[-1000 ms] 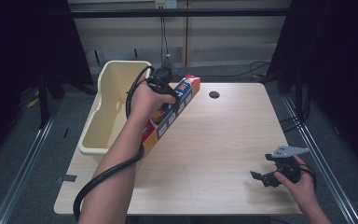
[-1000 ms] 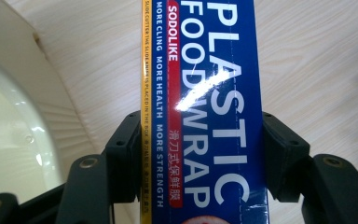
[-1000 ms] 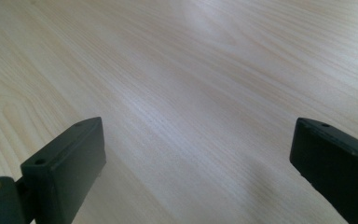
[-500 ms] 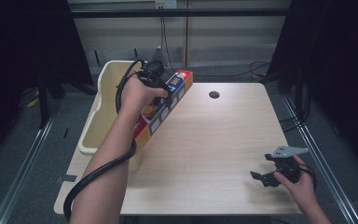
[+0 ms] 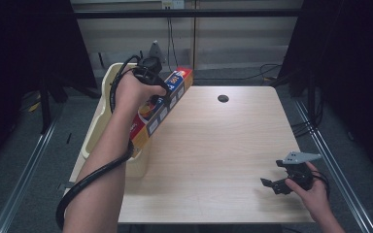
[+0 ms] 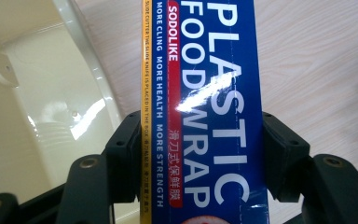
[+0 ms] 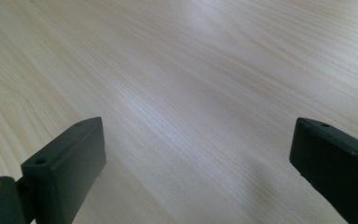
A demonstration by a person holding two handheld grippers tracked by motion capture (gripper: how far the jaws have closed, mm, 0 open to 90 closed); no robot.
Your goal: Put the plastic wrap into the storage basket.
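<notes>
A long blue box of plastic food wrap (image 6: 200, 107) is held in the air, tilted, over the left edge of the wooden table (image 5: 223, 155). Its far end points up and away, and its near end hangs over the rim of a cream plastic bin (image 5: 108, 85) that stands against the table's left side. Our left gripper (image 5: 159, 97) pinches the box across its width near the middle, one black jaw pressed on each long side, as the left gripper view shows. Our left hand (image 5: 132, 90) is raised above the bin, with the gripper's cable looping down around the forearm.

We judge that the box is heading into the bin. The hold is on smooth, glossy cardboard, so the box could slide or swing in the jaws if we tilt it further. It is long, so one end may catch on the bin's rim and be levered out of the grip. A hard squeeze could also dent the thin card.

Our right gripper (image 5: 278, 183) rests low at the table's near right corner, its jaws spread wide and holding nothing, well apart from the box.
</notes>
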